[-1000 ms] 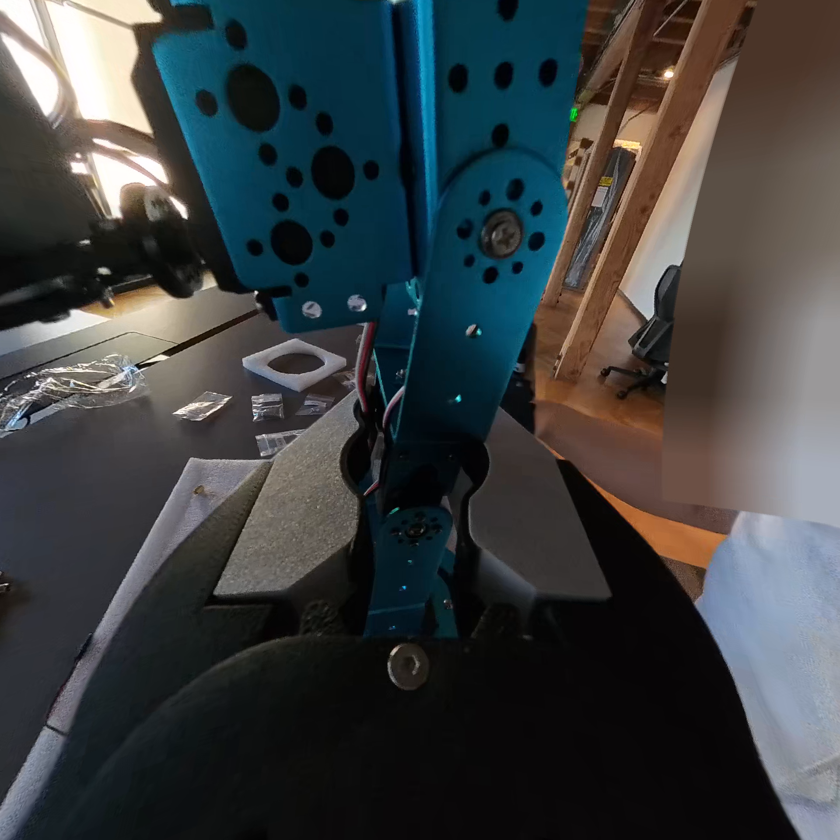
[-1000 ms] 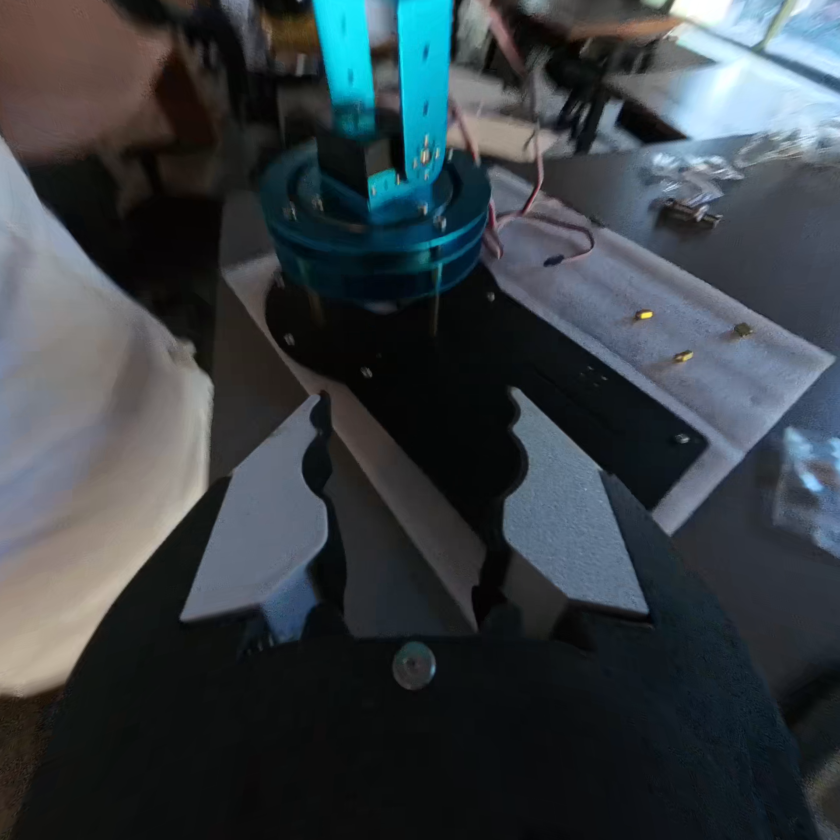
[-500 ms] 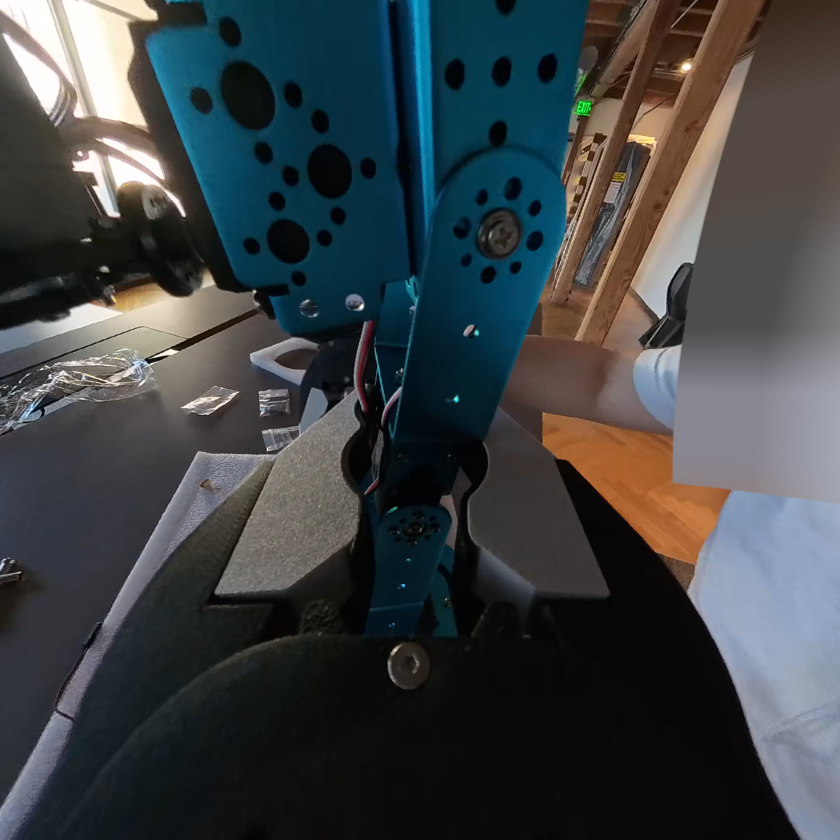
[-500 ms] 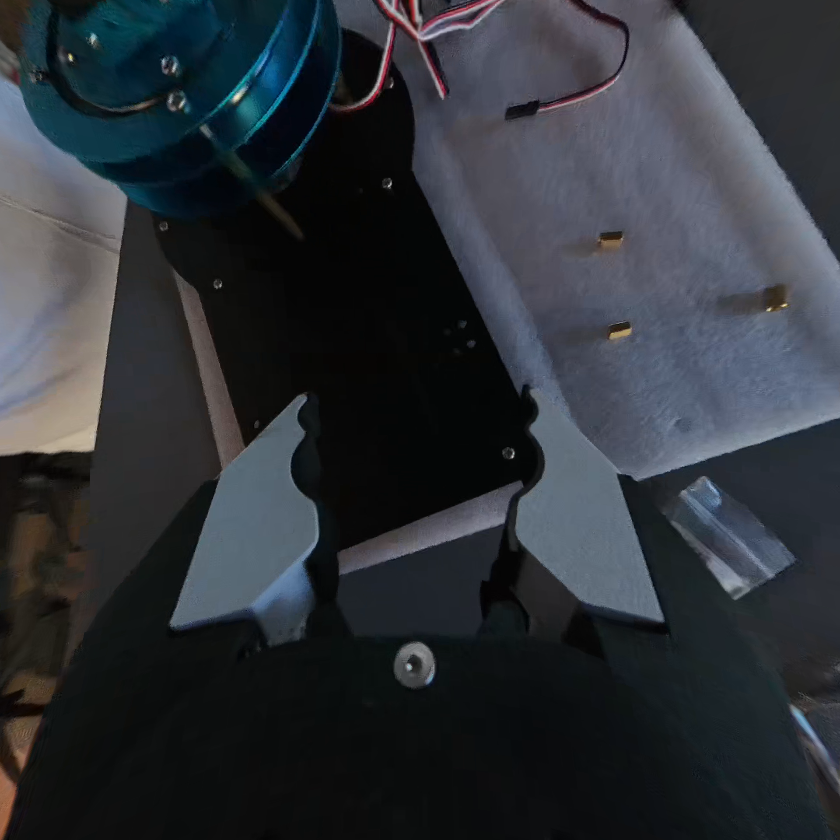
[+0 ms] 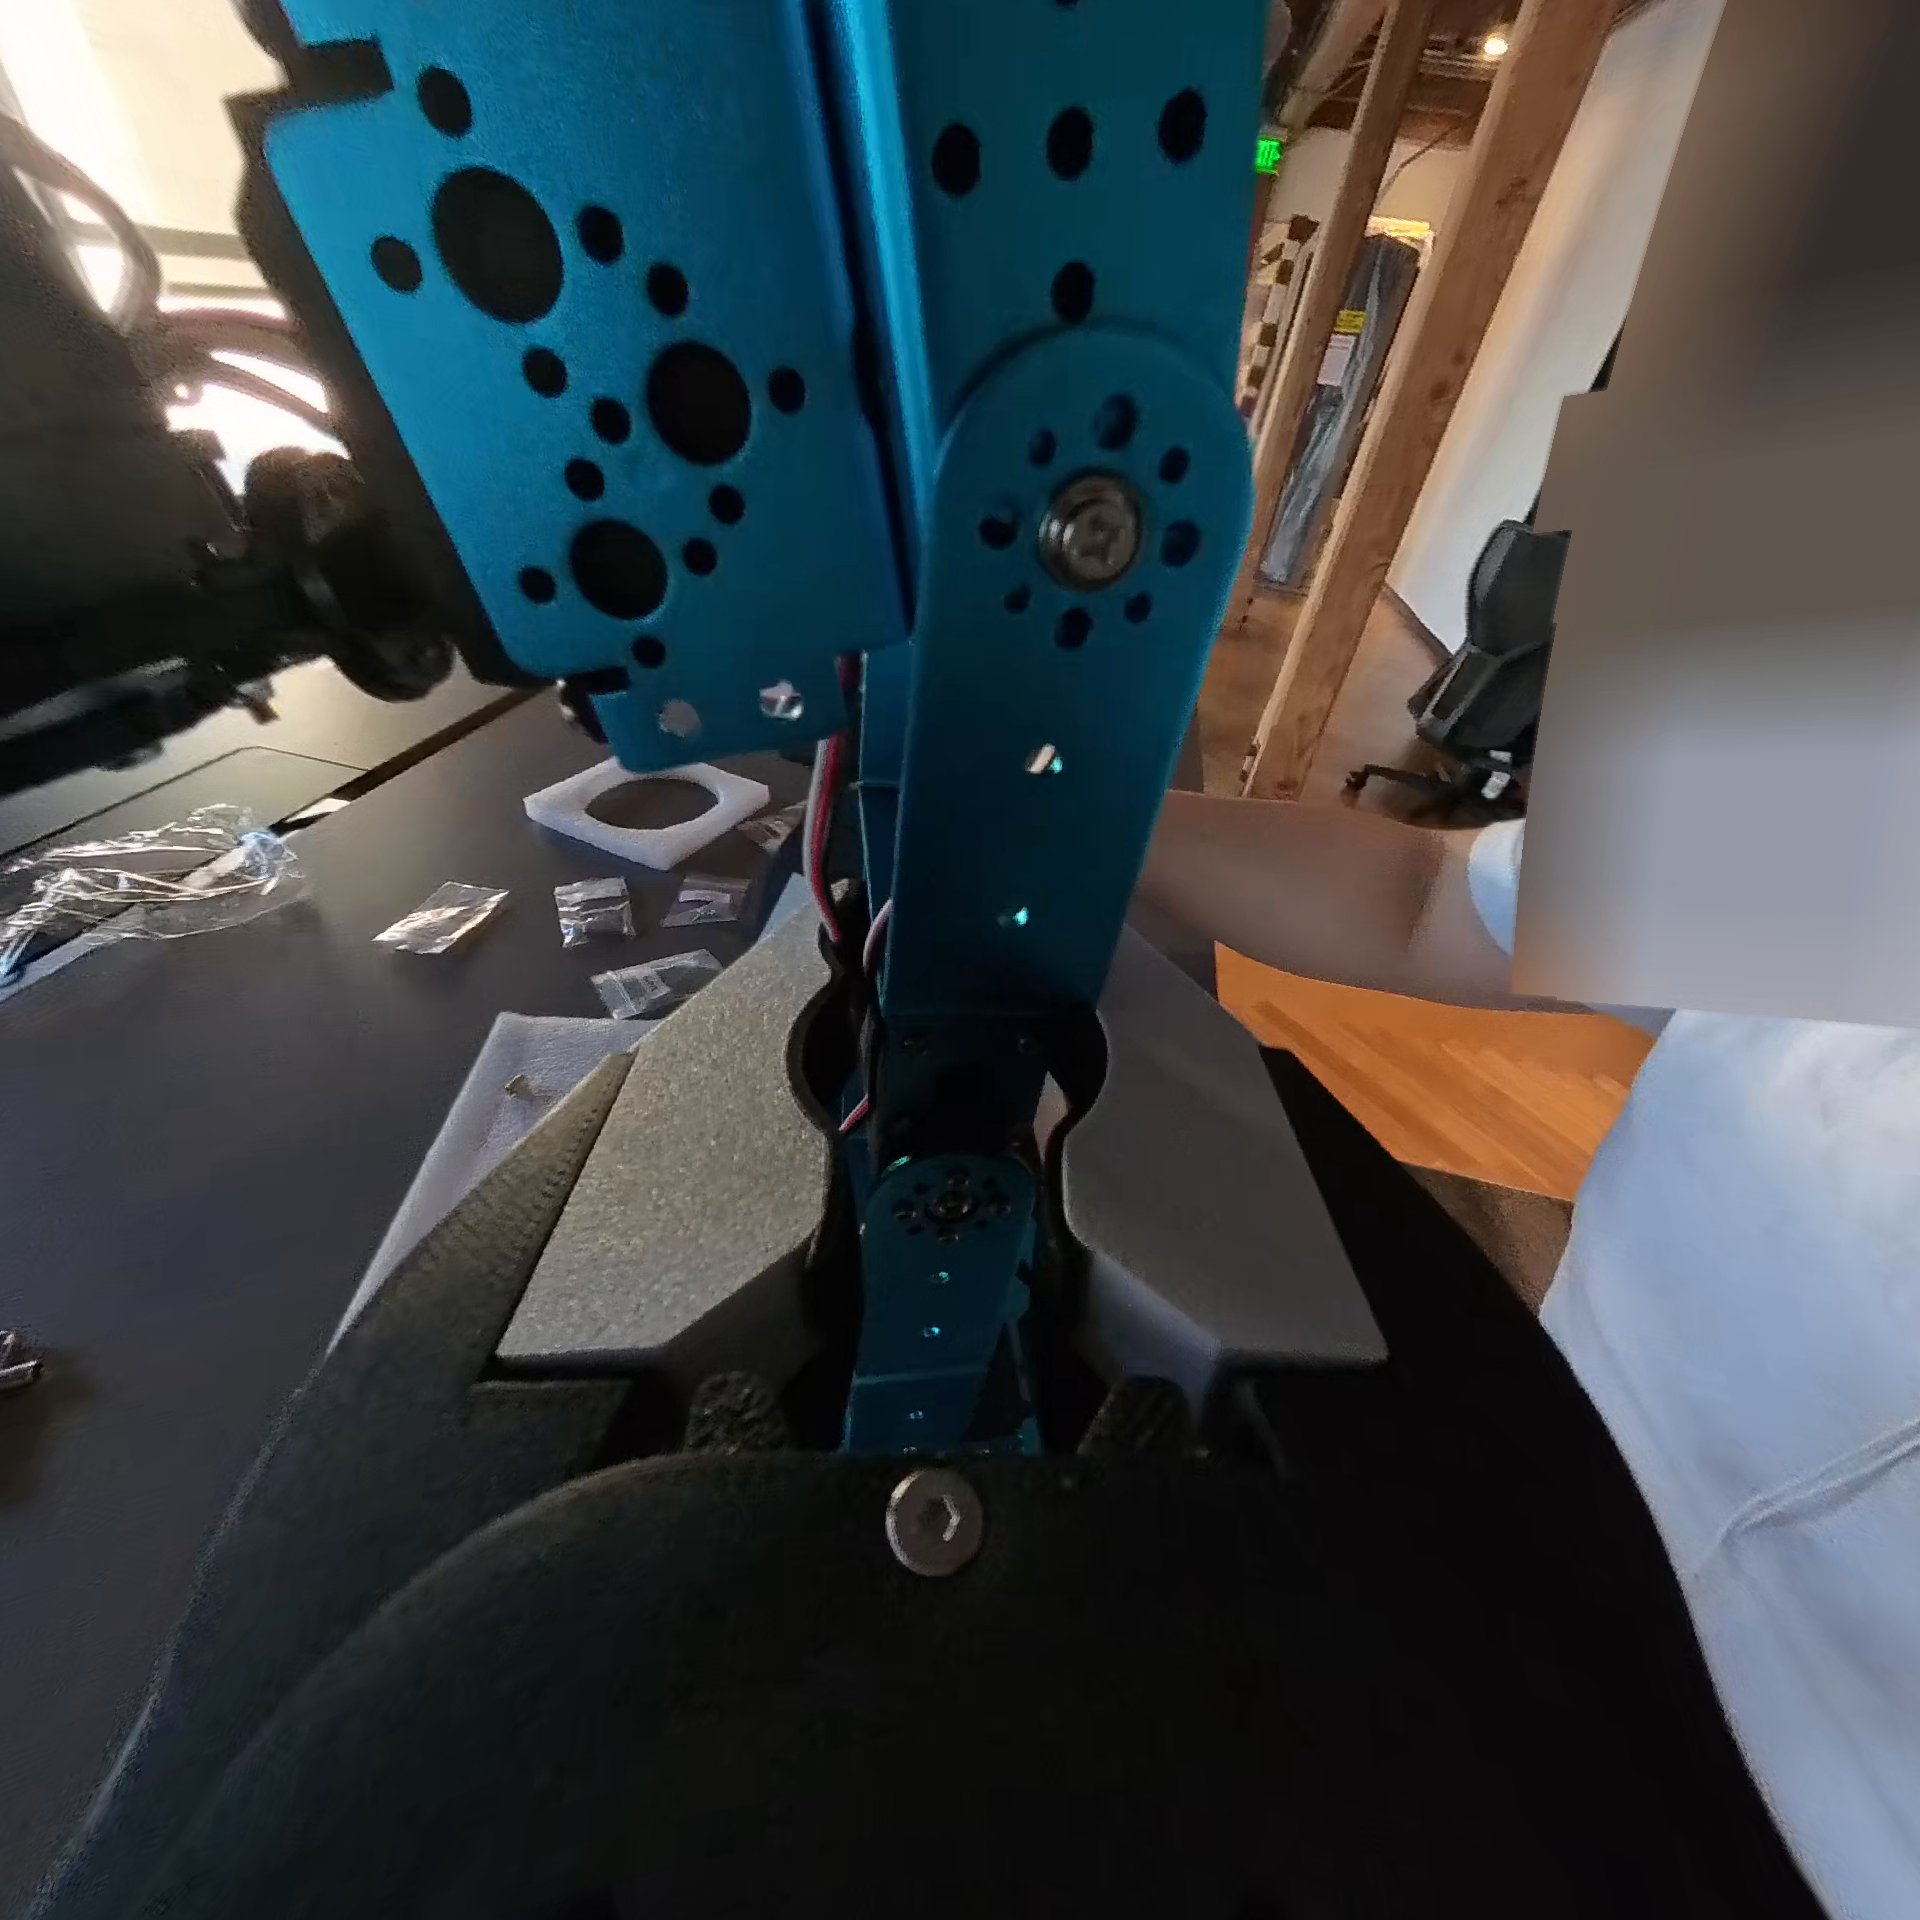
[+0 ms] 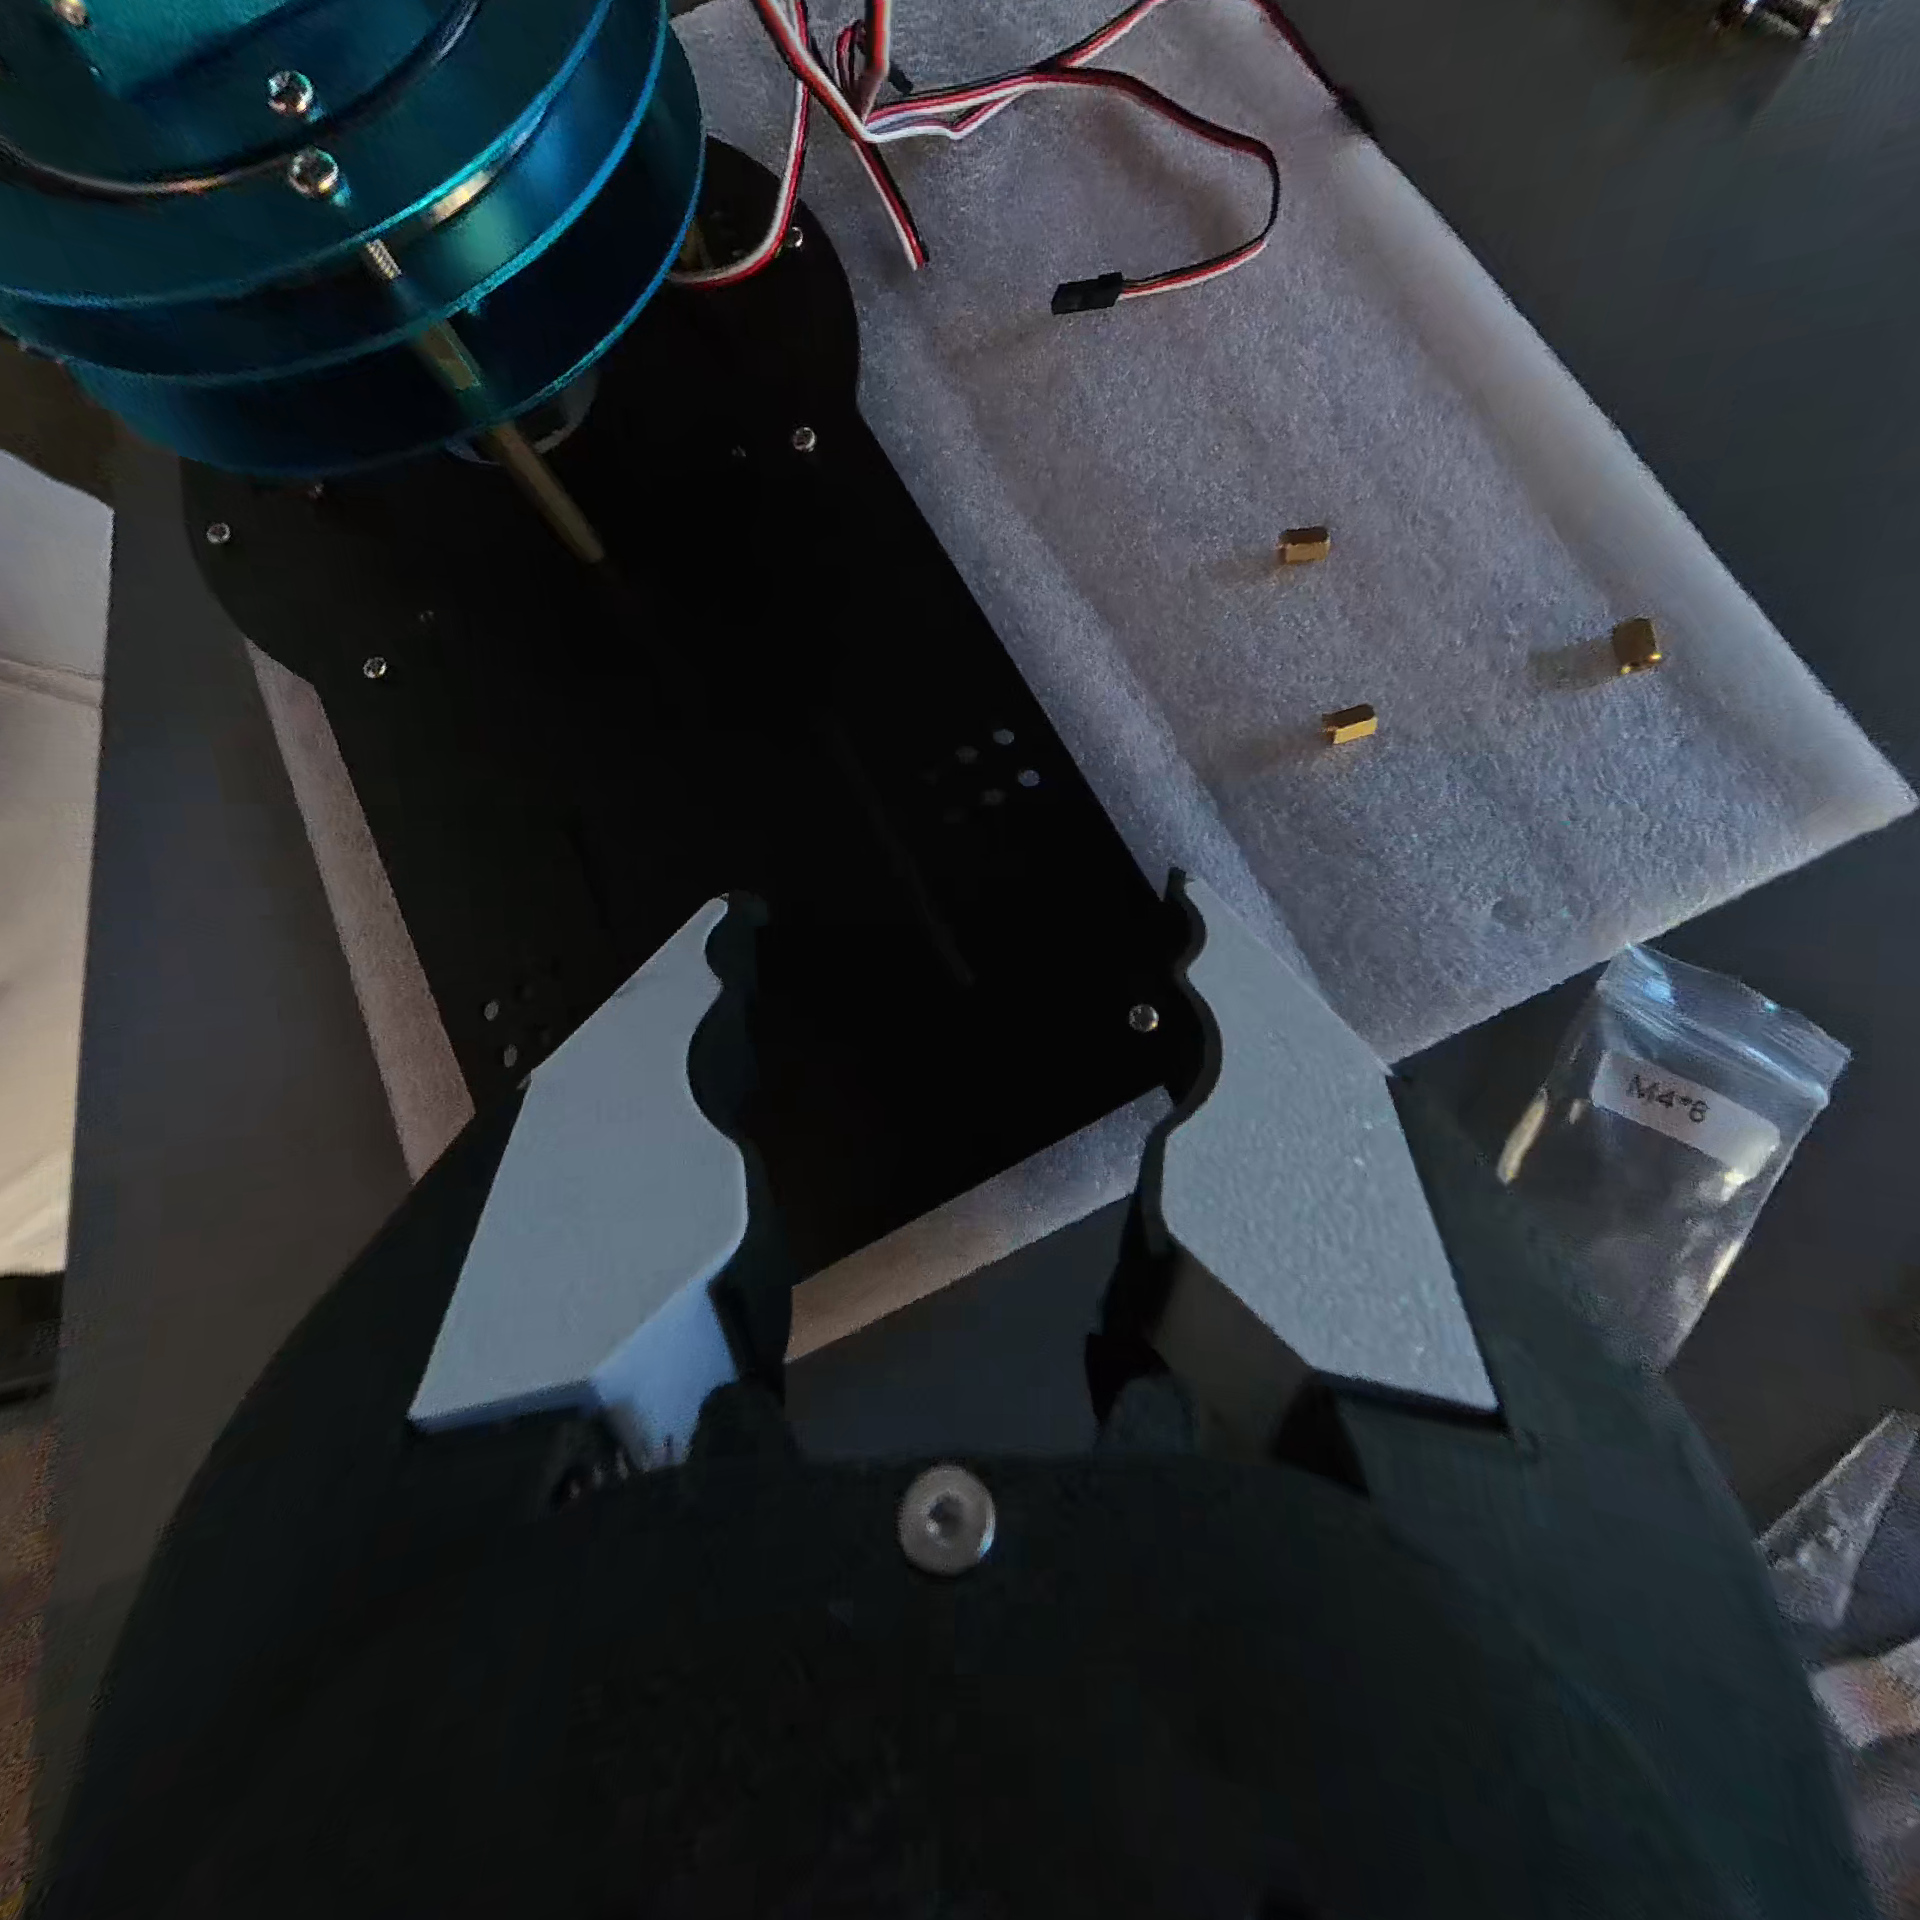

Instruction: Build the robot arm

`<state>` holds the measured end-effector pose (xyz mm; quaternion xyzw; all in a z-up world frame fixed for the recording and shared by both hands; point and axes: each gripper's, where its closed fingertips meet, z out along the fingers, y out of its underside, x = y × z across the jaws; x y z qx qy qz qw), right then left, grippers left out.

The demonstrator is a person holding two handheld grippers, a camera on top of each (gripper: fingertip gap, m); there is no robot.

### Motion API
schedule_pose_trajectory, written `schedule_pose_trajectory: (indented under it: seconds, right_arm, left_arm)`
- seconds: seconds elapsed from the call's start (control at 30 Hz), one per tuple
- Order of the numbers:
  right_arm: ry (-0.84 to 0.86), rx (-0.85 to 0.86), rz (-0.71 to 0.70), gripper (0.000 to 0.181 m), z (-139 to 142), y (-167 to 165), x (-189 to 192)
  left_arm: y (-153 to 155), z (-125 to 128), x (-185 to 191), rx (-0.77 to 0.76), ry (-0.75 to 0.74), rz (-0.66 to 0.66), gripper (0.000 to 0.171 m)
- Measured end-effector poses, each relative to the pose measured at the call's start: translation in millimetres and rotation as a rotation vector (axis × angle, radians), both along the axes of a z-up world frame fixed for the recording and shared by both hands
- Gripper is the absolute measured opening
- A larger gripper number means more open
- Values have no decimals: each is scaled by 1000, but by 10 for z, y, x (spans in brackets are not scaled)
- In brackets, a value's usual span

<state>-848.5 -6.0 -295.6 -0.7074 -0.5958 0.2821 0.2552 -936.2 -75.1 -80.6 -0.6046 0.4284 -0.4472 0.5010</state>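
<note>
My left gripper (image 5: 940,1195) is clenched on the blue servo arm (image 5: 1049,727), its fingers (image 5: 675,1143) pinching the lower link; the arm's long axis rises upright, straight ahead of me. My right gripper (image 6: 961,1049) hangs released, fingers (image 6: 1288,1164) spread above the near end of the black base plate (image 6: 727,790). Beyond, the blue turntable base (image 6: 343,260) stands on that plate atop long studs. To the right, three brass standoffs (image 6: 1351,724) lie loose on the white foam sheet (image 6: 1351,416); a clear parts bag (image 6: 1662,1132) rests on the tabletop (image 6: 1714,260).

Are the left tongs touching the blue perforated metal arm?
Touching. In the left wrist view the left tongs are shut on the blue perforated metal arm, both grey fingers pressed against its lower link.
</note>
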Motion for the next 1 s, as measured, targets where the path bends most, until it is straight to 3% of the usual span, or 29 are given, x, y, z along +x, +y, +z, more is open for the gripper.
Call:
schedule_pose_trajectory:
  seconds: [0.53, 0.77, 0.83, 0.93, 1.0]
  right_arm:
    - [32, 37, -266, 81, 6, -285, 51]
    - [85, 66, -262, 79, 63, -305, 58]
    - [186, 117, -279, 79, 327, -288, 87]
    - [403, 244, -369, 78, 970, -270, 313]
    - [450, 290, -392, 78, 1208, -353, 443]
  left_arm:
    - [117, -9, 131, -13, 25, -128, 24]
    - [-2, -4, 47, 36, -17, -103, 24]
    - [-1, -5, 61, 42, -28, -94, 23]
    - [18, -4, 60, 30, -47, -98, 23]
    - [21, 0, 63, 23, -55, -96, 23]
